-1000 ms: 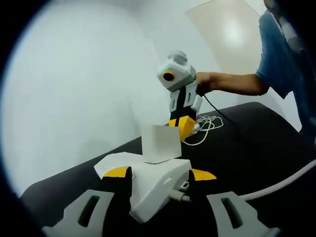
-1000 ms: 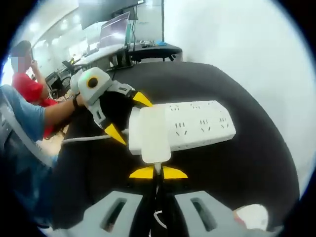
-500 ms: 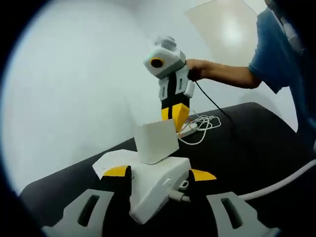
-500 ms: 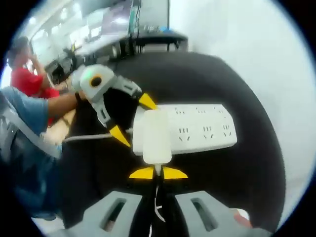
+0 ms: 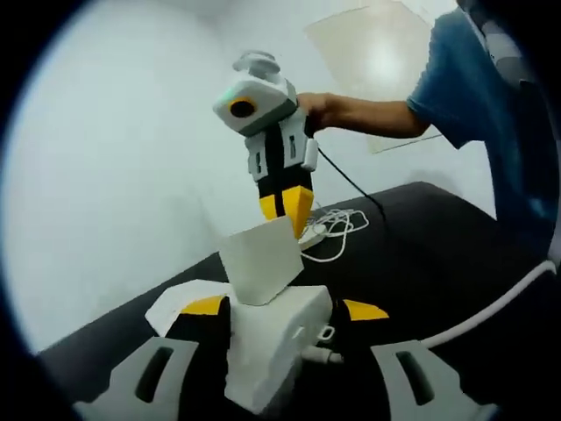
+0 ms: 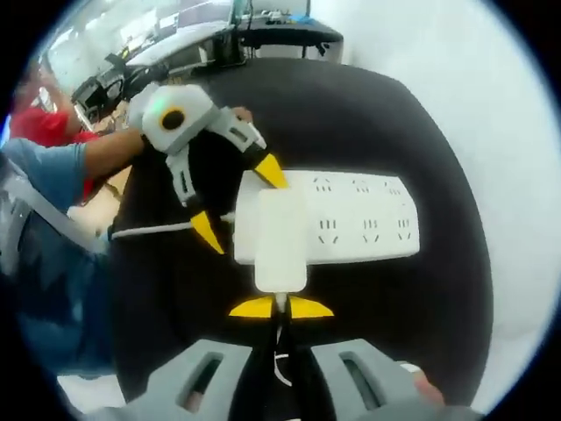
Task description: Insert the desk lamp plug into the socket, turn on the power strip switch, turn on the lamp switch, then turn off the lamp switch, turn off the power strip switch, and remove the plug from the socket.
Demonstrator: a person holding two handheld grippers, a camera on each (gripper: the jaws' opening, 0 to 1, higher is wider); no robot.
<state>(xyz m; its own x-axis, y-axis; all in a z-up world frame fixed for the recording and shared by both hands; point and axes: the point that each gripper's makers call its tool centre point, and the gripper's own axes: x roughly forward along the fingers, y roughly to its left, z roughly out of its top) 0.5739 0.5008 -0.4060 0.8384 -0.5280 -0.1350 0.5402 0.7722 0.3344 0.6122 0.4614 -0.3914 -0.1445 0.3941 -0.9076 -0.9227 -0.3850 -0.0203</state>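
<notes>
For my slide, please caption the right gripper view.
Right gripper lifts adapter off power strip steadied by left gripper.

right claw [image 6: 280,308] pinches the white plug [image 6: 279,239] above the power strip [image 6: 359,220].

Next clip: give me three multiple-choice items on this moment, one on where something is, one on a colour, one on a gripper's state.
1. Where does the coiled white cable lie?
A. On the black table beyond the power strip
B. Hanging off the wall
C. Draped over the person's sleeve

2. What colour are the tips of the grippers' jaws?
A. Red
B. Yellow
C. Blue

3. How do the right gripper's jaws stand?
A. Wide apart, holding nothing
B. Shut on the lamp plug's cord
C. Clamped on the power strip's end

Answers:
1 A: in the left gripper view the loops rest on the black table behind the power strip.
2 B: both views show yellow tips.
3 B: the right gripper has its tips closed together just below the white plug; the left gripper is the one on the strip's end.
</notes>
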